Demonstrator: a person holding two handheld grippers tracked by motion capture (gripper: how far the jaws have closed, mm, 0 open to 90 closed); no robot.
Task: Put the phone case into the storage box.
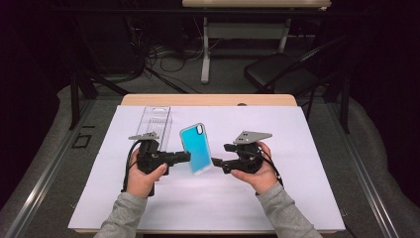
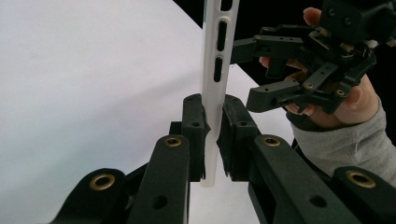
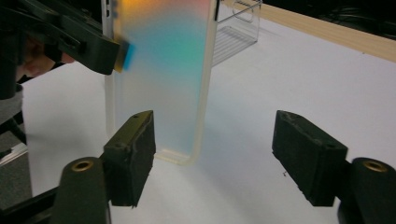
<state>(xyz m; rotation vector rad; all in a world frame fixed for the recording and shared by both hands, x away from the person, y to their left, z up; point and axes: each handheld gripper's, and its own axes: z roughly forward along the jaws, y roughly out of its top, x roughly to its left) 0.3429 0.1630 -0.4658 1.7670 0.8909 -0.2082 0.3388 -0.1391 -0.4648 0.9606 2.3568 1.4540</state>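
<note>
The phone case (image 1: 196, 148) stands raised above the middle of the white bench (image 1: 297, 198), between the two hands, with a clear plastic package (image 1: 154, 120) lying on the bench beyond it to the far left. The left tool (image 1: 185, 156) is clamped on the case's left long edge; in the left gripper view its pads (image 2: 198, 133) pinch the thin white side wall (image 2: 215, 88) near its lower end. The right tool (image 1: 216, 162) stands apart just right of the case's lower right corner, its jaws wide with nothing pressed between them; the right gripper view shows the case's bottom corner (image 3: 180, 156) hanging just beyond the nearer pad (image 3: 133, 156). The case looks light, a thin translucent shell with a frosted blue-green back, so one edge grip should carry it easily. It is probably flexible rather than stiff: the rim will likely bow if squeezed hard, and the smooth wall may slip or pivot in a narrow pinch. A safer hold, to my mind, is across the rim at a long side or a corner, clear of the button slots, with the second tool taking the opposite edge to stop it swinging.
</note>
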